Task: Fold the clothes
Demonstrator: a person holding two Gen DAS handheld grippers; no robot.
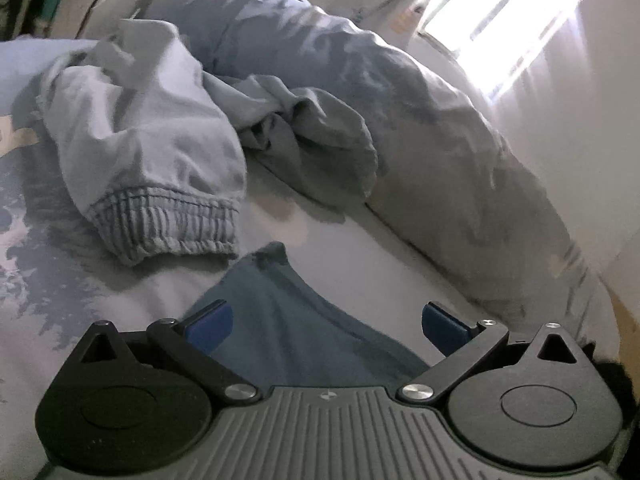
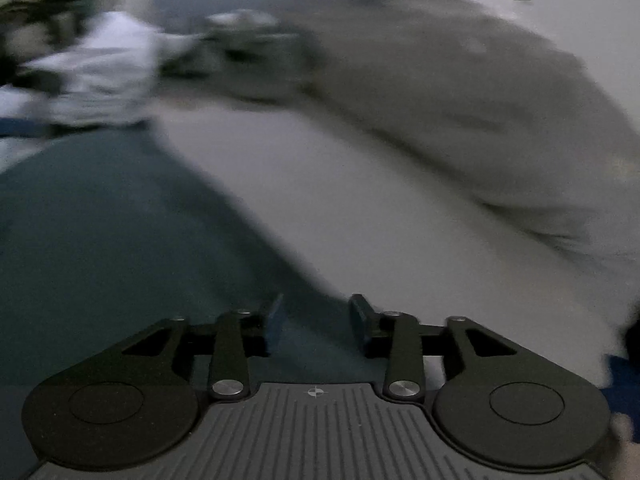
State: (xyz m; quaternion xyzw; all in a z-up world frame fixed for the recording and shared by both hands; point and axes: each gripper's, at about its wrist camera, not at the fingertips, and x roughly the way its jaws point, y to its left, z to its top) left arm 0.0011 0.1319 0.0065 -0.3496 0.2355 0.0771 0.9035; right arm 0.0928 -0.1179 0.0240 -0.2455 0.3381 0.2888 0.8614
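In the left wrist view, the left gripper (image 1: 326,322) is seen spread wide with nothing pressed between its pads, hovering over a blue garment (image 1: 288,320) laid on the bed (image 1: 360,240). Beyond it, pale grey trousers (image 1: 144,140) with an elastic cuff (image 1: 168,220) lie crumpled near a bunched duvet (image 1: 420,112). The fabric is judged soft, light and limp; it would best be pinched at a hem or at the ribbed cuff, where the thicker layers are less likely to slip.

In the right wrist view, which is heavily blurred, the right gripper (image 2: 316,320) is seen partly open and empty above a dark teal cloth (image 2: 120,220), probably the same blue garment.
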